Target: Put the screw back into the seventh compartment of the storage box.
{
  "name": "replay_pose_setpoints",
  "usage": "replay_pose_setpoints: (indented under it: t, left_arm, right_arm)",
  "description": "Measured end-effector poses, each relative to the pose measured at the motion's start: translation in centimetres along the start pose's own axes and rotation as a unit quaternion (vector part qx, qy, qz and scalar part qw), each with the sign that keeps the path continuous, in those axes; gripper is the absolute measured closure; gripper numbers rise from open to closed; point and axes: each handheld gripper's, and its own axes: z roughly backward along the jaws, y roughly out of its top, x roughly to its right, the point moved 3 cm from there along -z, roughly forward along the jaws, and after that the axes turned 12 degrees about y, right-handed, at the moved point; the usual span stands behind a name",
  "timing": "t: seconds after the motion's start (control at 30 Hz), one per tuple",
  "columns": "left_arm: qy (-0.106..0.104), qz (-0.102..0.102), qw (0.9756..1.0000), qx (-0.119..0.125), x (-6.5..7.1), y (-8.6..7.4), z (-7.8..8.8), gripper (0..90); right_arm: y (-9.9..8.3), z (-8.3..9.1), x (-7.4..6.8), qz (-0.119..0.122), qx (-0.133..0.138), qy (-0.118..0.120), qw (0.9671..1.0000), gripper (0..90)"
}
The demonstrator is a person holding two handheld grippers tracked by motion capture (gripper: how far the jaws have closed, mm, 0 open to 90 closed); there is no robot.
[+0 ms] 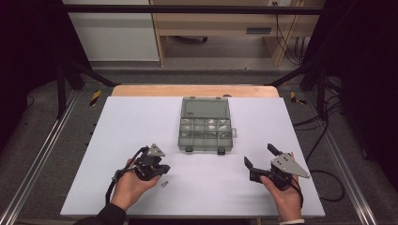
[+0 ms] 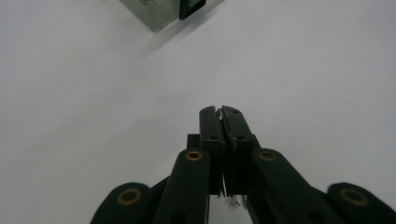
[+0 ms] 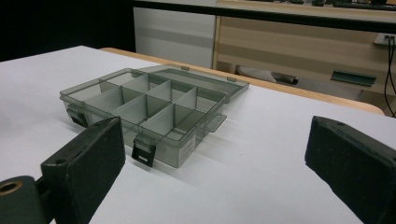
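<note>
left gripper (image 2: 220, 111): your jaws are fully closed, pinching a small metal part, probably a screw; slivers of it show at the tips and below the pads.
loose screw (image 1: 164, 184): lies on the white table (image 1: 117, 122) just right of that gripper.
right gripper (image 1: 261, 161): jaws wide apart, holding nothing, resting near the table's front edge.
organizer box (image 1: 205, 124): lid open, mid-table, well beyond both grippers; some cells hold small parts.
step: lift straight up, keep the squeeze steady, carry low to a cell, release just above the dividers.
view gap: left gripper view proves the pinch; right gripper view (image 3: 144, 107) shows divider height and latches.
</note>
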Motion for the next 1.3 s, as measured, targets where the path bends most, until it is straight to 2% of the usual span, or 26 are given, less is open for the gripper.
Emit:
replay_pose_setpoints:
  t: [0.37,0.73,1.03,1.17,1.3]
  left_arm:
    - [-0.002,0.003,0.9994,0.034,0.5,2.6,-0.4,88.2]
    - [-0.016,-0.005,0.9987,0.048,1.9,5.6,-1.0,88.1]
    - [-0.024,-0.015,0.9981,0.055,2.9,7.3,-1.6,88.1]
    - [-0.024,-0.011,0.9978,0.061,3.2,8.0,-1.8,88.1]
    - [-0.024,-0.012,0.9977,0.063,3.5,8.9,-2.1,88.1]
  right_arm:
    - [0.0,0.1,0.1,0.000,0.002,0.001,1.0000,4.6]
    - [0.0,0.1,0.1,-0.002,0.004,0.001,1.0000,4.5]
    - [0.0,-0.2,0.1,0.002,-0.002,0.002,1.0000,4.0]
    - [0.0,-0.1,0.3,-0.008,0.001,0.000,1.0000,4.0]
    - [0.1,0.0,0.2,-0.006,0.006,0.003,1.0000,4.1]
